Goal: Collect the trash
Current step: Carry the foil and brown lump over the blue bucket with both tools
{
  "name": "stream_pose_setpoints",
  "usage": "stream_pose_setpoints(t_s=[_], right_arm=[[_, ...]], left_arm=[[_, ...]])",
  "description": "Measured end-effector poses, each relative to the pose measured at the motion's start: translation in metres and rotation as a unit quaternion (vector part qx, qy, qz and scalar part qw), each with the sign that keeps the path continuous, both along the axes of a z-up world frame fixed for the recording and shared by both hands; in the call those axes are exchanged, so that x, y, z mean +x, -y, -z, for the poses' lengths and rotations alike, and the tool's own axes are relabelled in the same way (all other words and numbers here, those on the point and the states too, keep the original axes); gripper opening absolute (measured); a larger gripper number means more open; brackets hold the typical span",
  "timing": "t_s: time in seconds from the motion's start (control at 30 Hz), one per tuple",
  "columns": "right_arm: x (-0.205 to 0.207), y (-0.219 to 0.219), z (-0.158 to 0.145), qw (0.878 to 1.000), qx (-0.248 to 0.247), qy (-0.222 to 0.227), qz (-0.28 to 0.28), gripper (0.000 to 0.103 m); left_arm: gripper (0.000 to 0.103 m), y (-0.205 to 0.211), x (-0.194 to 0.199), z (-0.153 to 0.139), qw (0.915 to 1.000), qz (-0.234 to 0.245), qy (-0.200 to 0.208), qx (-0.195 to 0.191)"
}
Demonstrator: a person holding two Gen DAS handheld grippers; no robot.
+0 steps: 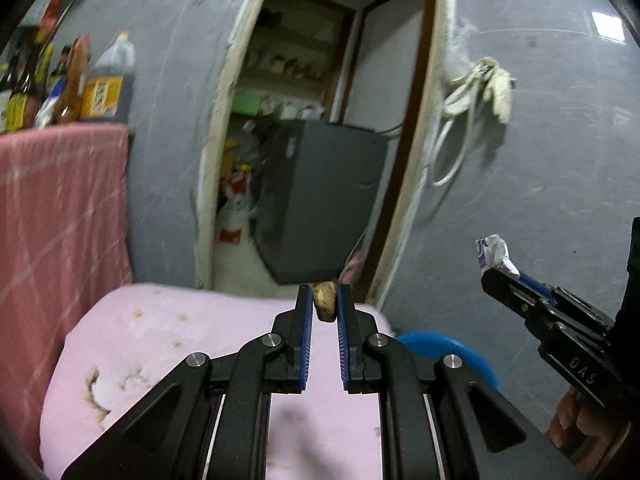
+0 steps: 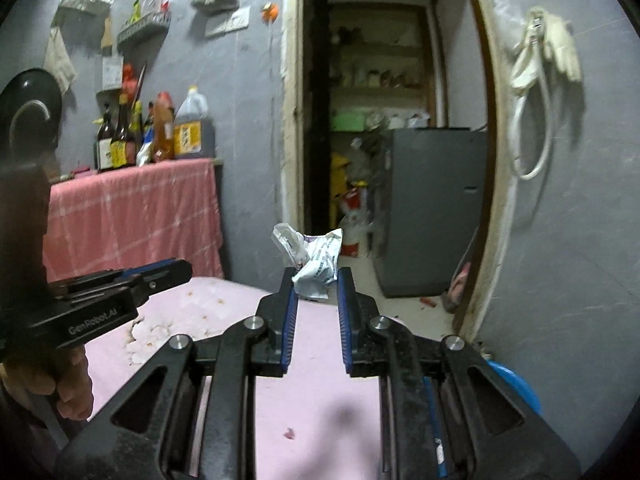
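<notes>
Far left: a pink checked cloth (image 2: 132,216) hangs over a counter carrying sauce bottles (image 2: 154,132); none of it is trash in hand.
Desk: the pink desk (image 1: 192,344) lies below both tools, stained and with small crumbs near its left part.
Left gripper (image 1: 325,300): jaws narrowed onto a small tan scrap (image 1: 324,302), pinched at the very tips and lifted above the far edge of the desk.
Left-side risk: the scrap is held only by its edges, so in my judgement a tilt or a slight easing of the squeeze would let it fall to the floor beyond the desk.
Right gripper (image 2: 317,280): jaws closed partway on a crumpled white wrapper (image 2: 314,258), most of which sticks up past the tips.
Right-side risk: the wrapper is light and springy; it could slide out if swung fast.
Bin: a blue round object (image 1: 452,350) sits low beside the desk on the right; whether it is the bin I cannot tell.
Overall risk: both tools are near each other, so moving to one drop point together could make them collide.
</notes>
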State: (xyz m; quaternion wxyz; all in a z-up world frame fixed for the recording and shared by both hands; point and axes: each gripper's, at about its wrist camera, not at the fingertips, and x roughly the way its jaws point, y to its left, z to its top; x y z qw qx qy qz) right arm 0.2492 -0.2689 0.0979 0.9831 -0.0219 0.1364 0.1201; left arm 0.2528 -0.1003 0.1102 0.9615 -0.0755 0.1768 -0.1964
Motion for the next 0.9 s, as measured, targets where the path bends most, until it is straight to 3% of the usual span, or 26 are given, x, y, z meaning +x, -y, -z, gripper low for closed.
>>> stream_pose_setpoints(t_s=[0.37,0.67,0.9], right_arm=[[-0.042,0.067,-0.018,0.996,0.006,0.061,0.069,0.019],[-0.064,0.111,-0.016,0.988,-0.002,0.095,0.126,0.019],[-0.066,0.135,-0.002,0.985,0.002,0.090,0.148,0.020]], left_arm=[[0.009,0.066,-0.019,-0.031,0.9965,0.050,0.067,-0.010],[0.009,0.119,-0.016,-0.028,0.9933,0.089,0.074,0.003],[0.009,0.149,-0.012,-0.014,0.9912,0.107,0.074,0.023]])
